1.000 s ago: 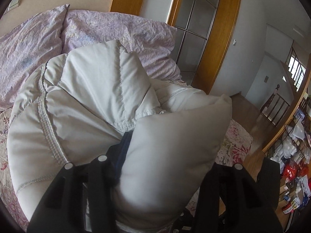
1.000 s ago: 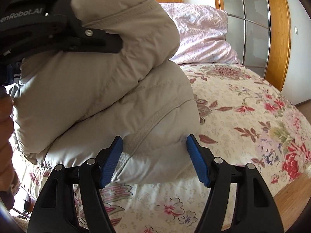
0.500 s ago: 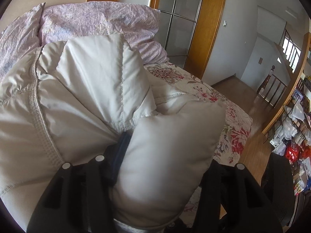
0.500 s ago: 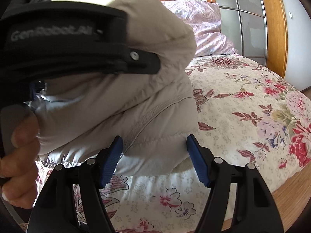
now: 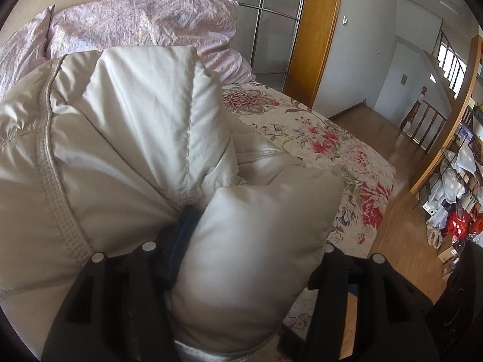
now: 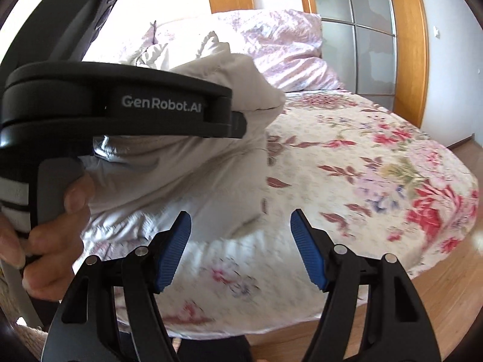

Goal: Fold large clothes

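On bed (image 6: pixel 377 163), 1 beige puffer jacket (image 5: pixel 126 138) was pinched by left gripper (image 5: pixel 250 259); right gripper (image 6: pixel 240 250) spread, holding nothing; 2 pillows (image 5: pixel 145 24) at 12 o'clock.

The right gripper (image 6: pixel 241 249) had black arms with ribbed blue pads (image 6: pixel 173 253) (silver rivets). The left gripper (image 6: pixel 120 111) read "GenRobot.AI" in white.

- We see a puffy quilted cream down jacket (image 5: pixel 126 138).
- Our cream bedspread (image 6: pixel 377 175) carries red and pink flowers (leafy too).
- Crinkled pale lilac pillows (image 5: pixel 145 27).
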Demonstrator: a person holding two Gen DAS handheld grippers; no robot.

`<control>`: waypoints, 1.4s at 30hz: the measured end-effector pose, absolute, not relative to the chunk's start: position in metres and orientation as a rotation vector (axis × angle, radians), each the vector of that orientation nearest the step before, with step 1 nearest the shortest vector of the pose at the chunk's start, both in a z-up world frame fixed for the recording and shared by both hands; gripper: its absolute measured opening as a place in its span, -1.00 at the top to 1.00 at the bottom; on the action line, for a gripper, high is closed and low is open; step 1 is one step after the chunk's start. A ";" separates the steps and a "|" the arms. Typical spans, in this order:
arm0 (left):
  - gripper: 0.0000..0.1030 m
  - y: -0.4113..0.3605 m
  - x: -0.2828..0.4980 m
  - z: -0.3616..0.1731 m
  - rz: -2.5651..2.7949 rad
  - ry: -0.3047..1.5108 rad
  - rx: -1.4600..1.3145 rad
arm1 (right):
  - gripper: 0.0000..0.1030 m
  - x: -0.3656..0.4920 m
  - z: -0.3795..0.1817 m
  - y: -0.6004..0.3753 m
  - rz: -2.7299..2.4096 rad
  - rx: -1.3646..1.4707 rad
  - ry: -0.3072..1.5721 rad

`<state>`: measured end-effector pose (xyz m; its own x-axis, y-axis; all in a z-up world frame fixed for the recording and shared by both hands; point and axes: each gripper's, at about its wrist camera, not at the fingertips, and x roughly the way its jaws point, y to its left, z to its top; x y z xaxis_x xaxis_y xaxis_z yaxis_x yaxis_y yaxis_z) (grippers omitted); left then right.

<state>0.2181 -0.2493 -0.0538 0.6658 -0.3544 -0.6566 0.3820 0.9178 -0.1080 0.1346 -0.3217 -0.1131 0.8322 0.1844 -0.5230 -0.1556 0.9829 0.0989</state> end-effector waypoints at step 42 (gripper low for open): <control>-0.74 -0.089 0.206 -0.009 0.029 0.598 -0.036 | -0.38 0.115 -0.095 -0.344 0.101 0.100 0.524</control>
<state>0.2057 -0.0885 -0.0094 0.8259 0.0168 -0.5635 -0.0379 0.9989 -0.0258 0.1152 -0.3437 -0.0951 0.8609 0.1220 -0.4940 -0.0709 0.9901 0.1209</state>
